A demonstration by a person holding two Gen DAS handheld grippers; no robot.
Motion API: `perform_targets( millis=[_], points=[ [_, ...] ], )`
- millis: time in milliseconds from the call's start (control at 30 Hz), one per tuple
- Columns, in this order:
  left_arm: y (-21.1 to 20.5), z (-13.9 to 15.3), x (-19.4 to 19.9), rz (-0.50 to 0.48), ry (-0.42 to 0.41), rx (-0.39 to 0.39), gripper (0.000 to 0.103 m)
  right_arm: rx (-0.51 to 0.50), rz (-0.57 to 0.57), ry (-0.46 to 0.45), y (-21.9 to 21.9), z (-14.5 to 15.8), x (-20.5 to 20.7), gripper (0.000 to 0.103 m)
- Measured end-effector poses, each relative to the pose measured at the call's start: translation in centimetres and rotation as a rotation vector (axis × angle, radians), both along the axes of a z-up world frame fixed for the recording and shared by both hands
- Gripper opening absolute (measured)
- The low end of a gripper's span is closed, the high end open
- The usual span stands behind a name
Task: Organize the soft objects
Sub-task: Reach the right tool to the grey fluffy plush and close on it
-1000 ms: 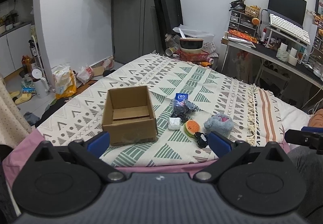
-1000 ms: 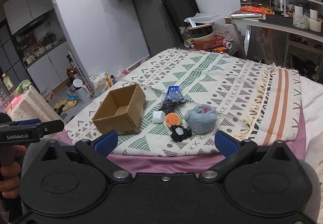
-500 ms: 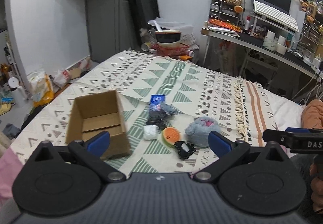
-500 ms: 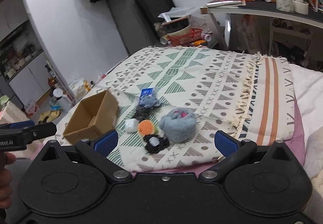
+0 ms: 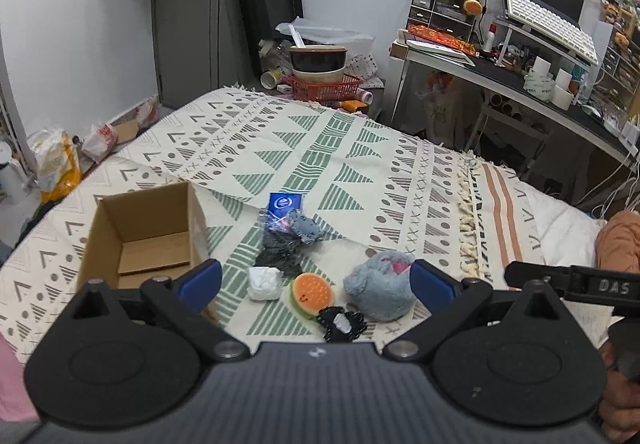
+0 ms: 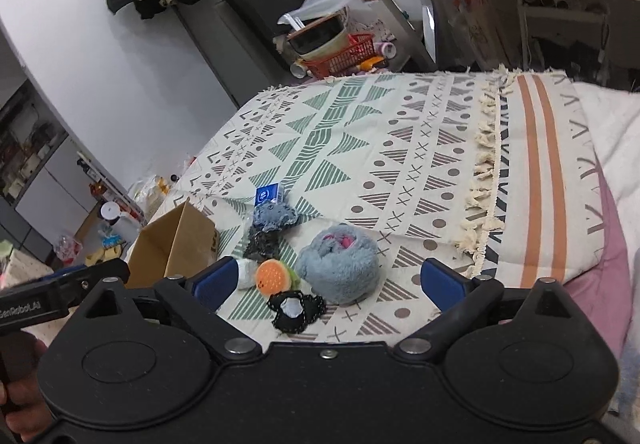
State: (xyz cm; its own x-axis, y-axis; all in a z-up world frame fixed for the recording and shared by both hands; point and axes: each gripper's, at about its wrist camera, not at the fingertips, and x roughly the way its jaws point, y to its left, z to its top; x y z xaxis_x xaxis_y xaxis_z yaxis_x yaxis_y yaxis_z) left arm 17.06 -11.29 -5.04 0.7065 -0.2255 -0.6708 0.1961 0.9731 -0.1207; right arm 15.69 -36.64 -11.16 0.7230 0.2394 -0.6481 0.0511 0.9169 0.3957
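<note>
An open empty cardboard box [image 5: 148,232] [image 6: 176,244] sits on the patterned bedspread [image 5: 360,148]. To its right lie soft items: a grey fluffy plush [image 5: 380,286] [image 6: 340,270], an orange round plush [image 5: 312,294] [image 6: 274,278], a small white piece [image 5: 263,283], a black crocheted piece [image 5: 340,324] [image 6: 296,310], and a dark bundle with a blue tag [image 5: 286,228] [image 6: 270,222]. My left gripper [image 5: 316,280] is open and empty above the pile. My right gripper [image 6: 326,278] is open and empty, framing the grey plush.
A cluttered desk [image 5: 520,76] with keyboard and monitor stands at the back right. A red basket [image 5: 324,84] with bowls sits beyond the bed's far edge. Bags [image 5: 56,164] lie on the floor at left. A fringed striped blanket edge [image 6: 492,180] runs at right.
Both grippers have moved forward and down toward the pile of soft items. The box has shifted left in both views. Both grippers stay open.
</note>
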Motion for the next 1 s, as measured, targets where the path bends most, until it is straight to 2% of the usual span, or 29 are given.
perform_targets(
  millis=[133,233,467,633,733,833,1000],
  points=[
    [-0.6,-0.8,1.6,0.003,0.023,-0.017,0.097,0.073,-0.020,0.060,-0.8,-1.9,2.0,0.078],
    [-0.9,-1.5,2.8,0.004,0.046,-0.034,0.092,0.138,-0.041,0.102,-1.4,-3.2,3.5,0.073],
    [-2.2,-3.6,5.9,-0.006,0.123,-0.063,0.082,0.181,-0.062,0.176,-1.6,-5.7,6.8,0.071],
    [-3.3,-5.4,7.9,-0.021,0.158,-0.089,0.073,0.275,-0.083,0.206,-2.5,-8.2,8.4,0.057],
    [-3.9,-6.8,9.3,-0.022,0.189,-0.106,0.067,0.286,-0.090,0.214,-2.7,-9.1,9.3,0.055],
    [-5.0,-8.6,10.7,-0.044,0.220,-0.085,0.061,0.312,-0.093,0.230,-2.8,-9.9,10.0,0.055],
    [-5.8,-11.5,12.8,-0.064,0.292,-0.122,0.059,0.322,-0.080,0.269,-2.4,-11.4,11.6,0.050]
  ],
)
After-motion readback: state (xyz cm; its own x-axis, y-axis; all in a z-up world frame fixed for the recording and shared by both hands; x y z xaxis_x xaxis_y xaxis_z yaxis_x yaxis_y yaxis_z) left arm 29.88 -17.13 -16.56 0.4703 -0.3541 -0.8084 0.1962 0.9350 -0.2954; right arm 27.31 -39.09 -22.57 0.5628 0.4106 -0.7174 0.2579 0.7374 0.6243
